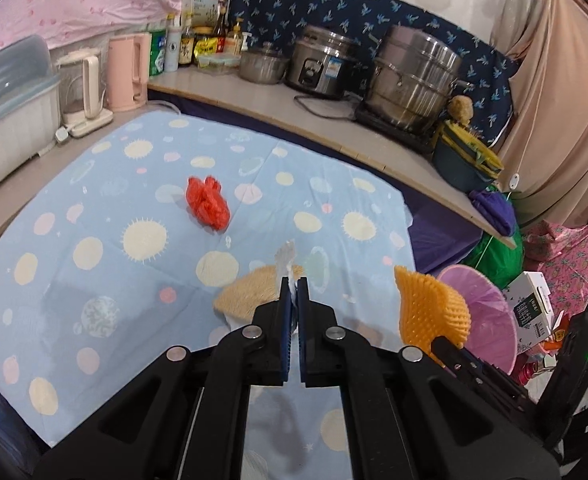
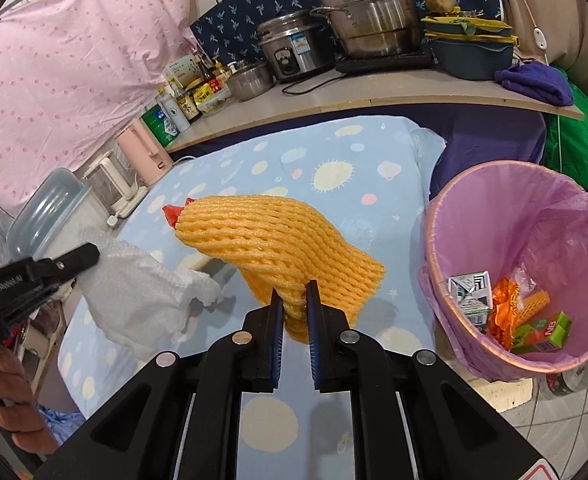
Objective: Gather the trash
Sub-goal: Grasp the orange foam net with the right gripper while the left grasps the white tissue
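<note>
Readable in white along the black arm of the left gripper [image 2: 79, 257], near left in the right wrist view: "GenRobot.AI". Printed in white on the green and red carton [image 2: 542, 332] lying in the pink-lined trash bin [image 2: 446, 216] at the right: letters resembling "NB", seen upside down. Too small or blurred to read: labels on the bottles [image 2: 182, 106] and the yellow packet [image 2: 203, 94] on the far counter, the sticker on the rice cooker [image 2: 300, 45], and print on the white and green box [image 1: 530, 306] at the far right.
</note>
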A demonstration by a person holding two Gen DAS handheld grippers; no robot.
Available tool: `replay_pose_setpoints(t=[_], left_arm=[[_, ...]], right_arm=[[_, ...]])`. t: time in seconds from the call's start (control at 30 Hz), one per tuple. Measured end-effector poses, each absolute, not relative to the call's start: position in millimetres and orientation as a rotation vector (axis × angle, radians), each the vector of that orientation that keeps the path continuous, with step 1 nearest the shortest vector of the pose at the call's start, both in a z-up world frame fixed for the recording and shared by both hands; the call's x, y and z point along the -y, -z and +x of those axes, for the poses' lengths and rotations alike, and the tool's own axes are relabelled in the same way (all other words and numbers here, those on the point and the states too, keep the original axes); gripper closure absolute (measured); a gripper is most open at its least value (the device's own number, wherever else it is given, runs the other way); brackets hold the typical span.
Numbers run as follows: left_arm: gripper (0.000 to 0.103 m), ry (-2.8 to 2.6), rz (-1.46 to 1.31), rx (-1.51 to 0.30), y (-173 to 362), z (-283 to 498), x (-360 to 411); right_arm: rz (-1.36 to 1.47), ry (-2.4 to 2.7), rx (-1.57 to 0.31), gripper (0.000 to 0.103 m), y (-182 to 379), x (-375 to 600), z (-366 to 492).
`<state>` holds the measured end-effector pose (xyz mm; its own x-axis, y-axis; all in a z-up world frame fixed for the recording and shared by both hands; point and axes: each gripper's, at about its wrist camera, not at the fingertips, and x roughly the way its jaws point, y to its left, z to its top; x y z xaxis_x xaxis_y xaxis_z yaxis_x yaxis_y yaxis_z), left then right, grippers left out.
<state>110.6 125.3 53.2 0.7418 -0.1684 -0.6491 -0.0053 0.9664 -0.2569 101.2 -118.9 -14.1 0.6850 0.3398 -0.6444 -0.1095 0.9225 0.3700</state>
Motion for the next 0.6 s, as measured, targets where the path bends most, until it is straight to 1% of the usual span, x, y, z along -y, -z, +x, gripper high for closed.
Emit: replay_pose_setpoints(t=[0.17,0.47,0.6], left_arm=[[0.101,0.108,-0.240,-0.683,-77.5,94.4,-119.9],[0.103,0.106,-0.241,-0.625,-103.6,75.7,-121.1],[0.102,0.101,-0.233,-0.621,-106.5,72.6,-122.1]], right_arm=[[0.330,-0.265,-0.762,0.092,8.2,124.8,88.4],[0.324,-0.322,-0.757,0.092,4.5,110.6,79.6],[0.327,-0.318,-0.761,0.092,6.9,111.0,76.1]])
